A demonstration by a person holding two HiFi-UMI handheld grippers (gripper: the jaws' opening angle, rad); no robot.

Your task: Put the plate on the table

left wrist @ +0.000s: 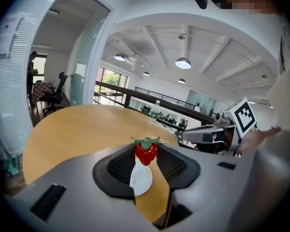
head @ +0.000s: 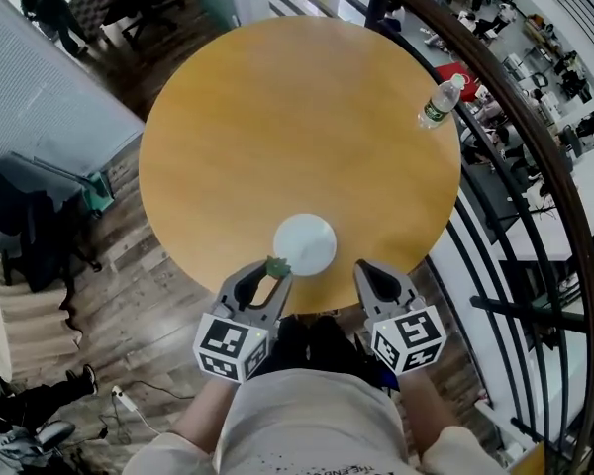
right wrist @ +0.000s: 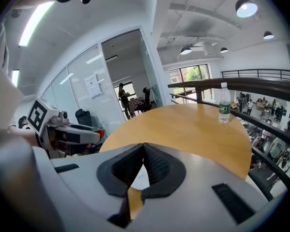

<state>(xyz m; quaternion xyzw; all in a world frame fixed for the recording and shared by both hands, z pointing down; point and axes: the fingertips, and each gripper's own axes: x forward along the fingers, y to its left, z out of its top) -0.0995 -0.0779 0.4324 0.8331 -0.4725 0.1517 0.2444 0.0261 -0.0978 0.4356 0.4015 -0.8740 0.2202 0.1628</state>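
A small white plate (head: 304, 244) lies flat on the round wooden table (head: 277, 117), close to its near edge. My left gripper (head: 275, 268) hovers at the plate's near-left rim, shut on a red strawberry (head: 276, 264) with green leaves. In the left gripper view the strawberry (left wrist: 146, 152) is pinched between the pads, with the plate (left wrist: 141, 178) showing below it. My right gripper (head: 364, 270) is just to the right of the plate, over the table's edge. Its jaws meet at the tips with nothing between them, and the plate (right wrist: 141, 178) shows beneath them.
A clear water bottle (head: 440, 102) with a green label stands at the table's far right edge. A dark railing (head: 535, 156) curves past the table on the right, with an open drop behind it. Wooden floor and a stair lie to the left.
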